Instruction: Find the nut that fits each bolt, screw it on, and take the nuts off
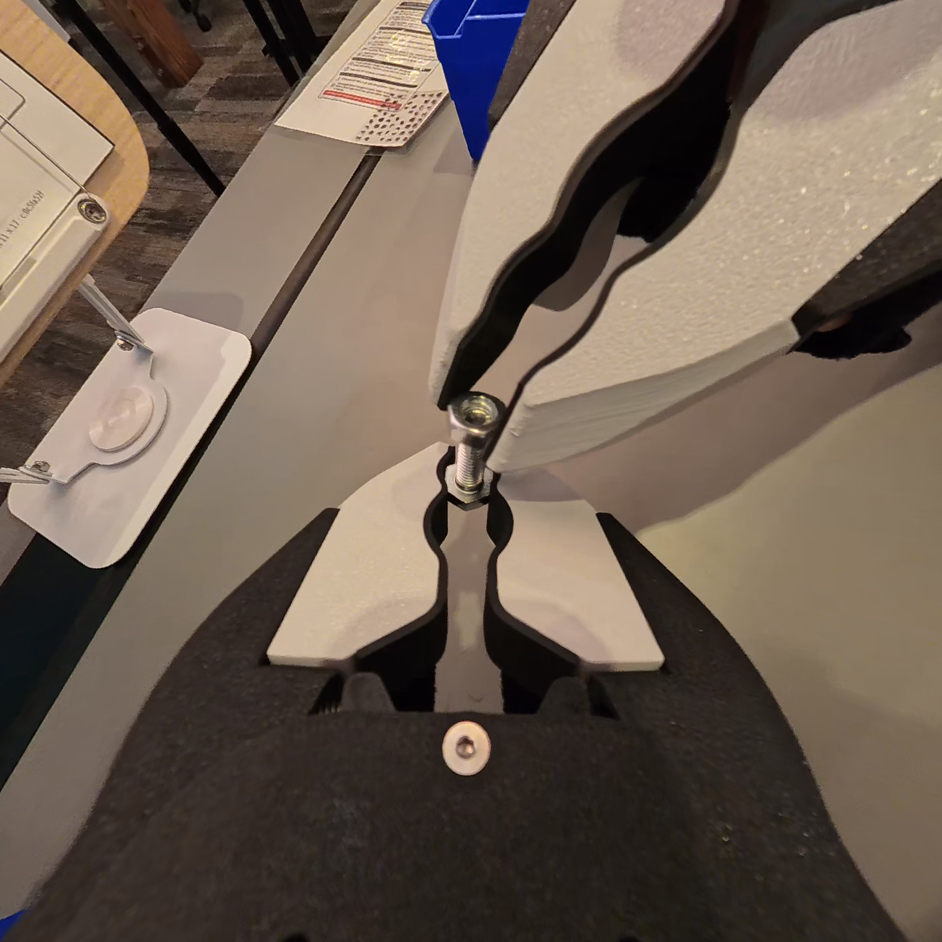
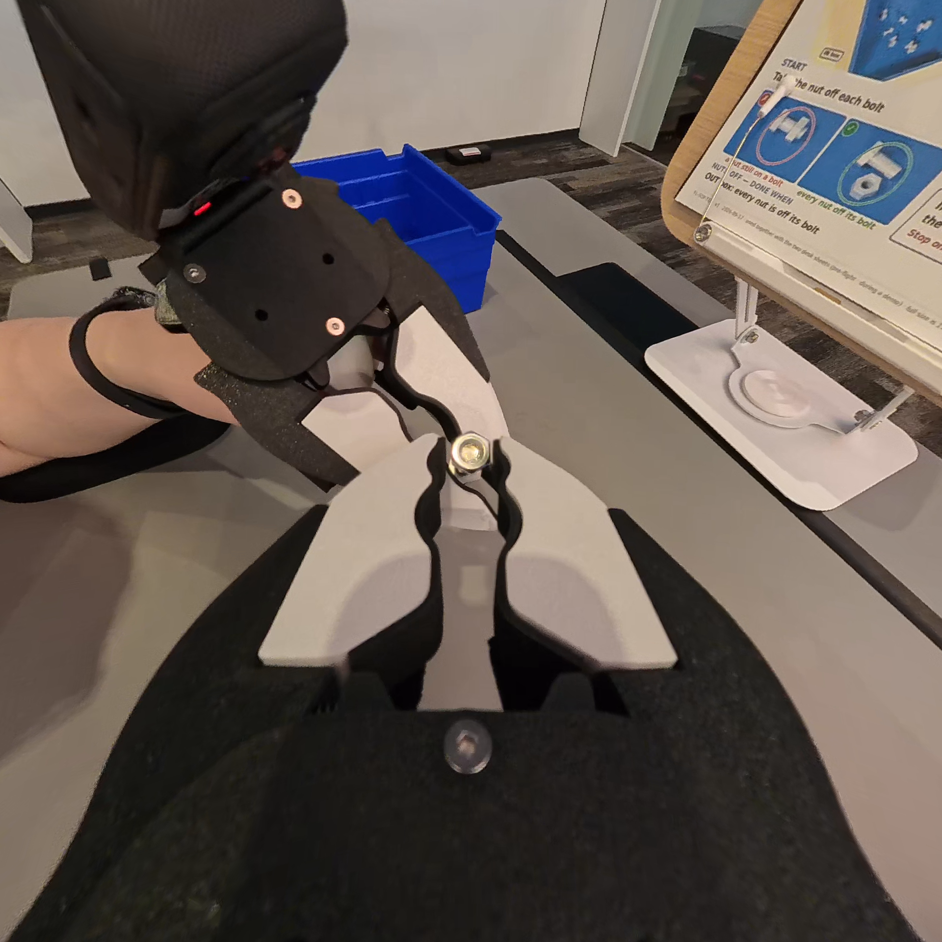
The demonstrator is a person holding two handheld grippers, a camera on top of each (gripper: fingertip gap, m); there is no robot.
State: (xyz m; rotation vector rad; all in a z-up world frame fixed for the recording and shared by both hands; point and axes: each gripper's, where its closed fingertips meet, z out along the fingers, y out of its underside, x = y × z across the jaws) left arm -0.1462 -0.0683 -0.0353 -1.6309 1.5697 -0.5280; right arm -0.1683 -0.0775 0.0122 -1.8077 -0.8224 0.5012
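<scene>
A silver socket-head bolt stands upright above the grey table, with a hex nut on its lower threads. My left gripper is shut on the nut from the near side. My right gripper comes down from the upper right and is shut on the bolt's head. In the right wrist view my right gripper grips the bolt head. The left gripper's white fingers reach in from the upper left, with a person's hand behind them. The nut is mostly hidden there.
A blue divided bin stands at the table's far side and also shows in the left wrist view. An instruction board on a white stand sits at the table's edge. A laminated sheet lies near the bin. Some 5 cm of space lies between my two pairs of fingers.
</scene>
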